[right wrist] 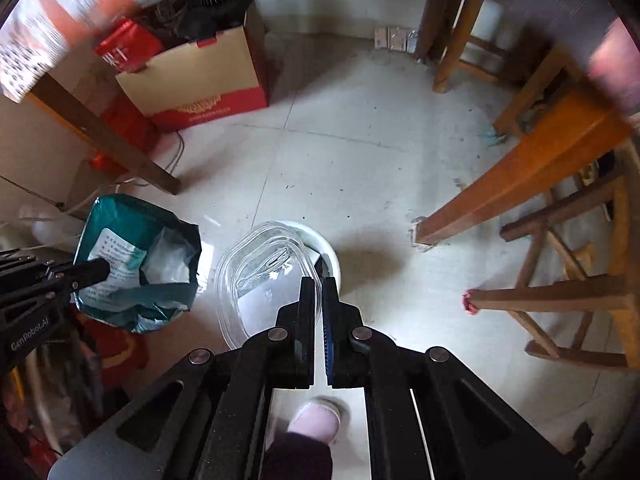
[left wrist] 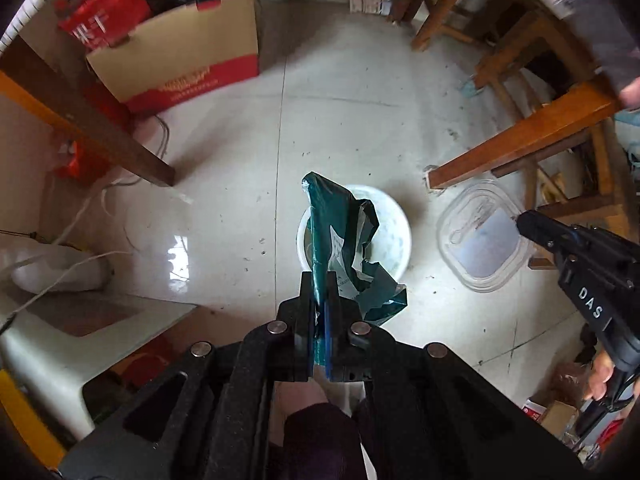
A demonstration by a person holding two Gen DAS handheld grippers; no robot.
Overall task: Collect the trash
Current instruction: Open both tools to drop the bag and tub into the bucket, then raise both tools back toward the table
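My left gripper is shut on a crumpled green plastic bag and holds it above a white bin on the floor. The bag also shows in the right wrist view, with the left gripper at its left. My right gripper is shut on the rim of a clear plastic container and holds it over the white bin. In the left wrist view the container hangs to the right of the bin, with the right gripper on its edge.
A red and brown cardboard box stands at the back left. Wooden table legs and wooden stools flank the tiled floor. White cables lie at the left. My foot in a pink slipper is below the grippers.
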